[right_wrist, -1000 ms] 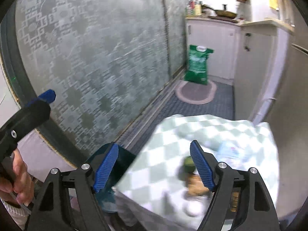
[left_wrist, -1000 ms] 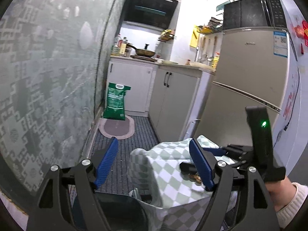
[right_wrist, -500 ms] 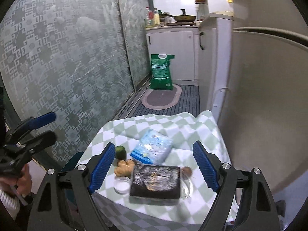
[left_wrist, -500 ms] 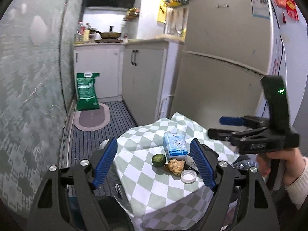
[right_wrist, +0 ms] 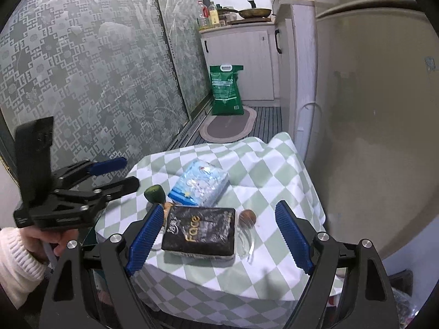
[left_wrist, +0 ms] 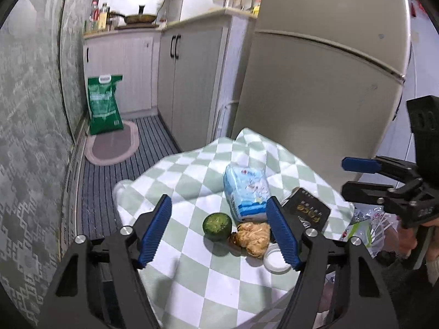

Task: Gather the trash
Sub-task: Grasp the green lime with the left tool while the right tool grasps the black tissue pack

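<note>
A small table with a green-and-white checked cloth (left_wrist: 192, 268) (right_wrist: 274, 170) holds a light blue tissue pack (left_wrist: 247, 189) (right_wrist: 200, 182), a black "Face" packet (right_wrist: 200, 227) (left_wrist: 307, 209), a green citrus fruit (left_wrist: 217, 226) (right_wrist: 154, 193), a ginger piece (left_wrist: 253, 237), a white lid (left_wrist: 275, 259) and a brown round item (right_wrist: 247, 216). My left gripper (left_wrist: 219, 235) is open and empty above the fruit and ginger. My right gripper (right_wrist: 219, 241) is open and empty, hovering over the black packet.
A fridge (left_wrist: 323, 104) stands right behind the table. Patterned glass doors (right_wrist: 96, 68) line the left. A green sack (left_wrist: 104, 104) and an oval mat (left_wrist: 112, 148) lie on the striped floor by white cabinets (left_wrist: 189, 82). Plastic bags (left_wrist: 365, 227) sit beside the table.
Both grippers rose and pulled back, so the table top and its items came into full view. Both stay open and empty.
</note>
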